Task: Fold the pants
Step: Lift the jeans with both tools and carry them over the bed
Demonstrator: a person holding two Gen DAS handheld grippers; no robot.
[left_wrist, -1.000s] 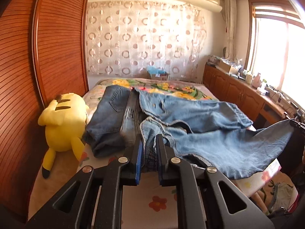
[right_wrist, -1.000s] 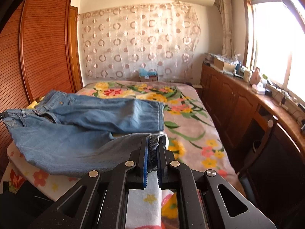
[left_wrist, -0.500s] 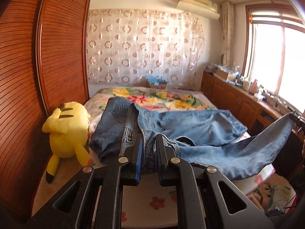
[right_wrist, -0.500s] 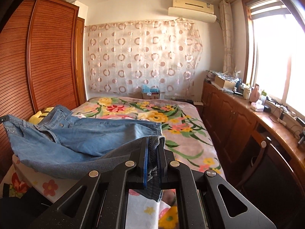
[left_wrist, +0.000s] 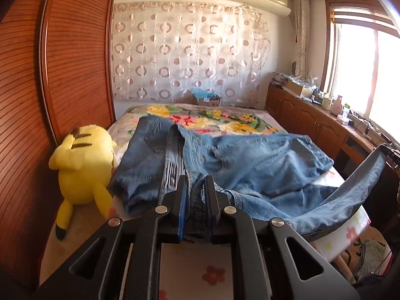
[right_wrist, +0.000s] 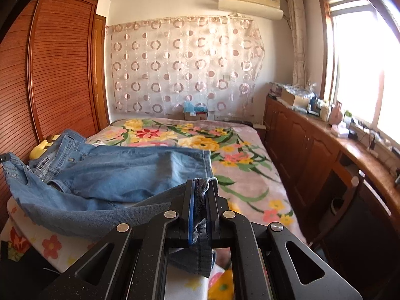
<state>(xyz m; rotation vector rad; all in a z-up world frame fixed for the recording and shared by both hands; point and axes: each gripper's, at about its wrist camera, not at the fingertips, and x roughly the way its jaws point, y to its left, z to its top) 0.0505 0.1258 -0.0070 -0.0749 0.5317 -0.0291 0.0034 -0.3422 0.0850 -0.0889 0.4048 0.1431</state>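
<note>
From the left wrist, the left gripper (left_wrist: 195,195) is closed tight on a bunched piece of denim at the waistband end of the jeans (left_wrist: 250,165), which lie crosswise over the near part of the flowered bed (left_wrist: 200,120). One leg rests flat on the blanket; the nearer leg sags off the bed edge and rises to the far right, where its hem (left_wrist: 377,150) hangs from something mostly out of frame. A yellow plush toy (left_wrist: 82,165) sits just left of the waist.

From the right wrist, the right gripper (right_wrist: 201,205) is clamped on that leg's hem, a flap of denim drooping below the jaws. The jeans (right_wrist: 112,175) stretch away to its left, waistband at the far left edge.

So the long axis runs left to right between the two tools, the left at the waist, the right at the cuff. The likely fold lays the held leg onto the flat one, away from both grippers.

Only the left view shows the slack belly of the held leg; only the right view shows the flat leg's cuff (right_wrist: 207,160), the edge to match.
</note>
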